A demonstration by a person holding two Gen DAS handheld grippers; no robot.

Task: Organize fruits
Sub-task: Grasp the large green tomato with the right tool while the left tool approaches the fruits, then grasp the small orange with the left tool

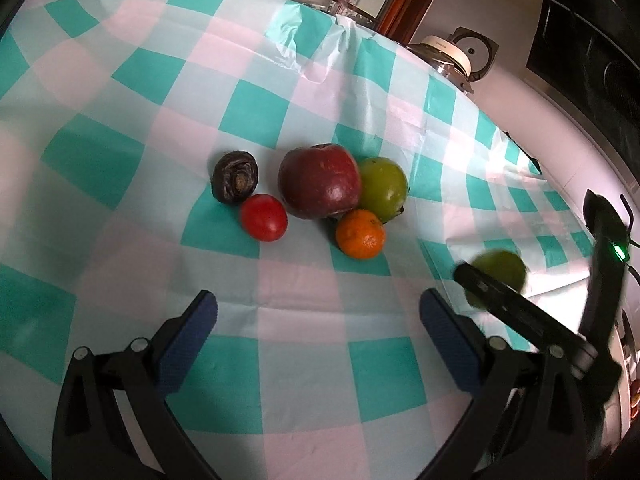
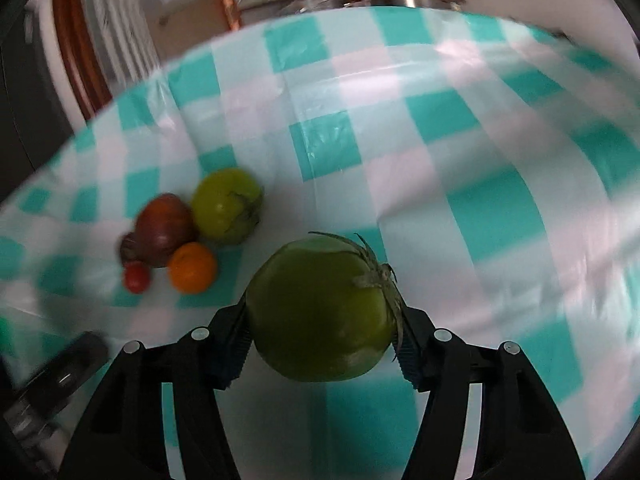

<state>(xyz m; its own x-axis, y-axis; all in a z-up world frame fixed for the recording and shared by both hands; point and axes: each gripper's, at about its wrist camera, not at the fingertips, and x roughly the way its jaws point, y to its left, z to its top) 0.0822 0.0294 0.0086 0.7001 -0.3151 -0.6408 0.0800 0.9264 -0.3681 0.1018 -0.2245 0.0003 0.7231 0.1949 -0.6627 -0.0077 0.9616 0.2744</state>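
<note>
Right tongs [image 2: 322,336] squeezed the green tomato [image 2: 320,312] by its round sides, above the table [image 2: 500,208] | left tongs [image 1: 318,312] wide apart, holding nothing | tomato looked smooth, slippery, easy to squash | pile [image 1: 320,184] sat nearby

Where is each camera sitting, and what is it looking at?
Left wrist: sits on the left gripper, jaws open and empty, facing the fruit pile around the dark red apple; the right gripper shows too.
Right wrist: sits on the right gripper, jaws clamping a big green tomato.
Both show the small orange mandarin and checked tablecloth.
</note>
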